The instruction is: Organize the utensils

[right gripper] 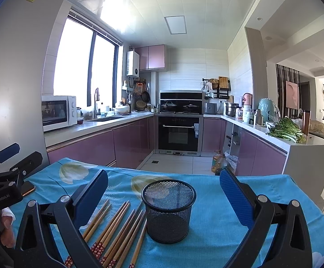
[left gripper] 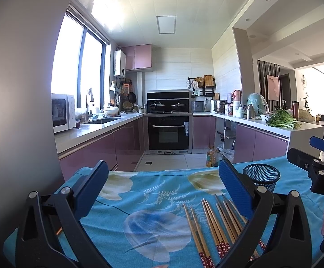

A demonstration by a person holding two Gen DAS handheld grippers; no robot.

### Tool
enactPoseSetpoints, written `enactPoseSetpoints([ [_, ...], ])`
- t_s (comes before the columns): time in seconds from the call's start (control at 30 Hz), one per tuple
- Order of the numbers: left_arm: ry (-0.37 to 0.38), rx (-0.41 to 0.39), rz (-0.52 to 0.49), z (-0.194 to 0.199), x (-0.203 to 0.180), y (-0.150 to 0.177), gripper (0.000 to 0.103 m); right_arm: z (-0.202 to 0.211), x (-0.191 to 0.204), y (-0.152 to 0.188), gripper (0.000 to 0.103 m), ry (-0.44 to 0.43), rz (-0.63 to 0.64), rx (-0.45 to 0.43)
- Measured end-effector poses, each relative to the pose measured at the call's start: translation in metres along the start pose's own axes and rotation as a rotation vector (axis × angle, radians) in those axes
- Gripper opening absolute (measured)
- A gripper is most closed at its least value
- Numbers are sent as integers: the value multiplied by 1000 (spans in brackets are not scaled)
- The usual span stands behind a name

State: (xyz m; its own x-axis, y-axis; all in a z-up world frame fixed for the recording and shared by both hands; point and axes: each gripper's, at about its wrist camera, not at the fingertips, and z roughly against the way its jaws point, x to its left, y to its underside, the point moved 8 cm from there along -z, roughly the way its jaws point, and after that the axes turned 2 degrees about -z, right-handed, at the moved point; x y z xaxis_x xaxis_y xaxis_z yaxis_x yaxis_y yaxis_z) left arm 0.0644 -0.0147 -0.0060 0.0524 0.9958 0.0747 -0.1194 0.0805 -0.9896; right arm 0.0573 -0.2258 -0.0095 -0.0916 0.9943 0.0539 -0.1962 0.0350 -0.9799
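Starting: both the left gripper [left gripper: 162,192] and right gripper [right gripper: 164,197] gape, empty.
Pick: pinch one chopstick [right gripper: 137,243] mid-shaft.
Drop: upright into mesh cup [right gripper: 168,210].

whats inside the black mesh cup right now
Nothing shows inside the mesh cup: through the mesh only blue tablecloth is visible. The chopsticks all lie beside it. Its very bottom is hard to see.
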Motion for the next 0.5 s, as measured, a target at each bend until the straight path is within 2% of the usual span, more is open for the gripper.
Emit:
enactPoseSetpoints([
  [0.5,-2,-3,4,0,2,0,97,1,-1,1,97,-1,-1,2],
])
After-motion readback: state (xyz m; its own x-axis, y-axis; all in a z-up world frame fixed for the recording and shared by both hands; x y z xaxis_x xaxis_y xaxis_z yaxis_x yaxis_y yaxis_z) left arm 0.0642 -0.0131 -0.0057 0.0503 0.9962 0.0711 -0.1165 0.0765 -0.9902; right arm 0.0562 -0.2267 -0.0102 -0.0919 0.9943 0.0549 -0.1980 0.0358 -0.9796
